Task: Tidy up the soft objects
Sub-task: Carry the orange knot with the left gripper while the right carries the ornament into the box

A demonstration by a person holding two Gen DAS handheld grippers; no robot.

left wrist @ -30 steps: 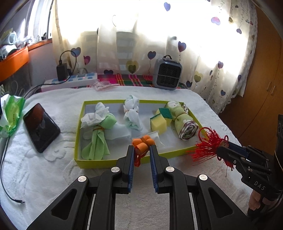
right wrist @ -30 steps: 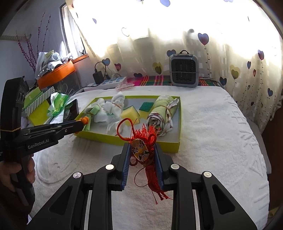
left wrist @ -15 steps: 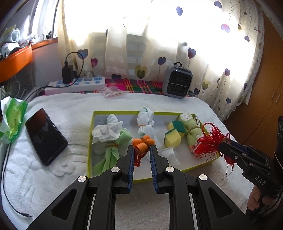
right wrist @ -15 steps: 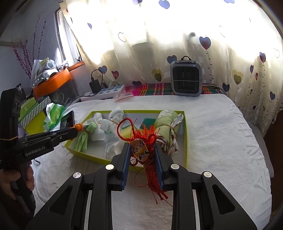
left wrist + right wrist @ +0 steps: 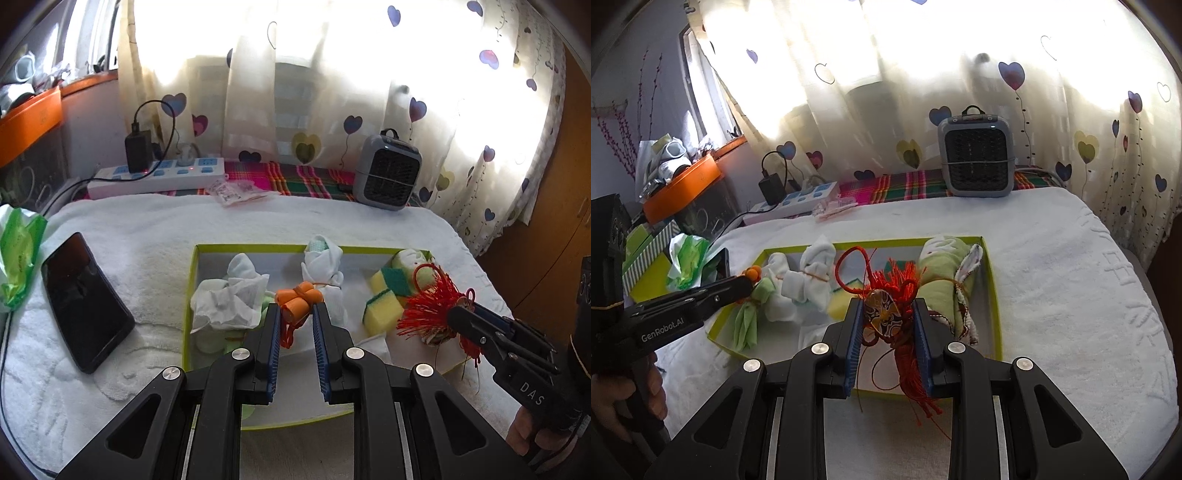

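My left gripper [image 5: 295, 312] is shut on a small orange foam bundle [image 5: 298, 300] tied with a cord, held over the near side of the yellow-green tray [image 5: 189, 295]. My right gripper [image 5: 888, 310] is shut on a red tassel ornament [image 5: 886, 312] with a painted mask disc, its red threads hanging below the fingers above the tray's [image 5: 995, 295] near rim. Inside the tray lie white and green tied cloth bundles [image 5: 229, 295], yellow sponges [image 5: 382, 306] and a green rolled towel [image 5: 943, 273]. Each gripper also shows in the other's view, the right gripper [image 5: 452, 314] and the left gripper [image 5: 748, 280].
A black phone [image 5: 83, 301] lies left of the tray on the white towel. A green plastic bag [image 5: 16, 251] sits at the far left. At the back stand a power strip [image 5: 159, 177] and a grey heater [image 5: 386, 171]. A hand [image 5: 624, 398] holds the left gripper.
Both grippers have moved forward over the tray, each keeping its hold. The tray now appears closer and lower in both views.
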